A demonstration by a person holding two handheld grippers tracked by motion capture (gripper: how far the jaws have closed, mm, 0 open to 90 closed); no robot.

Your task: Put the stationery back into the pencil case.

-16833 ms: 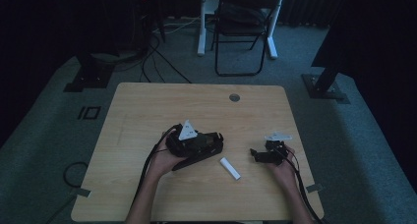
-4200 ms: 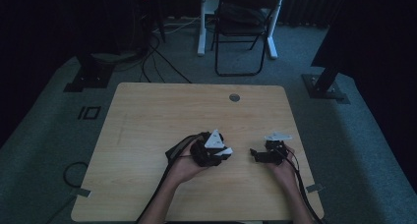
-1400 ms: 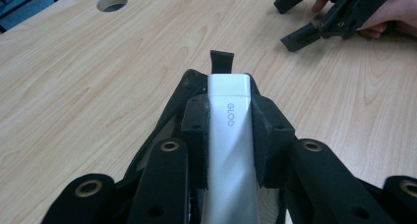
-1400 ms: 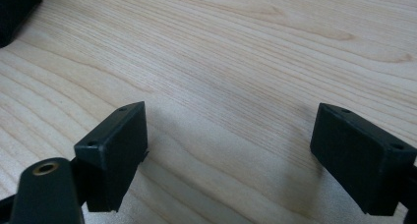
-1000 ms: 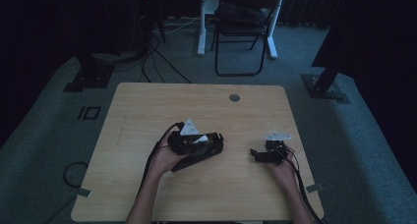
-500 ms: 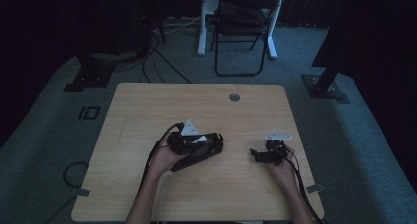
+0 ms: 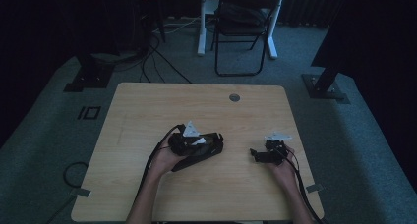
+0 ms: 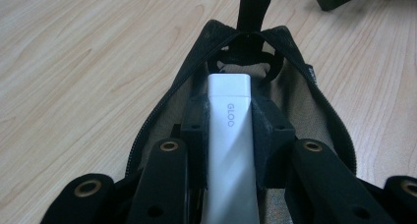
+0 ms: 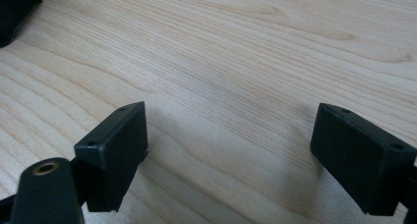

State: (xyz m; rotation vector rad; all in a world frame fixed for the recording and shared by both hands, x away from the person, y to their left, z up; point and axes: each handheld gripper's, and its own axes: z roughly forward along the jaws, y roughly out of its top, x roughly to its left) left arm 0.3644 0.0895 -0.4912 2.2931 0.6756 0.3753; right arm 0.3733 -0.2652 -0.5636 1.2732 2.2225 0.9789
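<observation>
A black zip pouch lies open in the middle of the wooden table. My left gripper reaches into its mouth. In the left gripper view the left gripper is shut on a white stick marked GLOO. The stick's far end sits inside the pouch, between the two zip edges. My right gripper rests low over the table to the right of the pouch. In the right gripper view the right gripper is open, with bare wood between its jaws.
A round cable hole sits near the table's far edge. A folding chair and stand feet are on the carpet beyond. A corner of the pouch shows at the top left of the right gripper view.
The white stick, earlier lying on the table right of the pouch, is now held by the left gripper inside the pouch. Nothing visibly moved over the last second.
</observation>
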